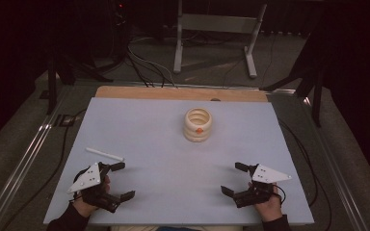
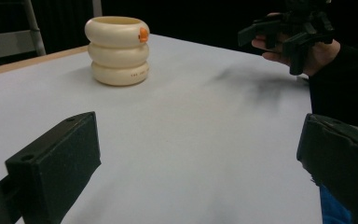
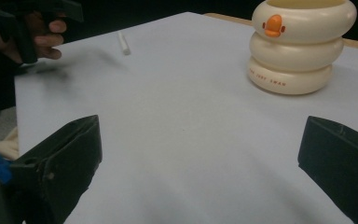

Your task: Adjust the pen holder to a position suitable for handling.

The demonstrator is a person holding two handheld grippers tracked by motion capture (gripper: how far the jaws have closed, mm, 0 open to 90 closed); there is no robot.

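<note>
Far left of the high view: a white stick lying flat on the pale blue mat, just beyond the left gripper. Jaws of that gripper spread wide apart, holding nothing, hovering near the front left corner of the mat. Nearest thing to it, that stick, so likely the first thing to pick up.

Middle: bare mat, broad open room between the two hands, nothing to steer around.

Right of centre and farther back: a cream cup built like three stacked rings, upright, with an orange beak mark on its side, well apart from both grippers and from the stick. Probably the place for the stick.

Far right: the right gripper, jaws likewise wide apart and empty, low near the front edge.

Risks from here, as a judgement: a thin round stick on a smooth mat, apt to roll away or skid toward the left edge if nudged by one jaw before the other closes. A grip near one end, apt to let it swing and miss the mouth of the cup. A light cup, easy to tip or push back toward the wooden strip at the far edge.

Front edge close under both hands; ample free mat forward and inward.
</note>
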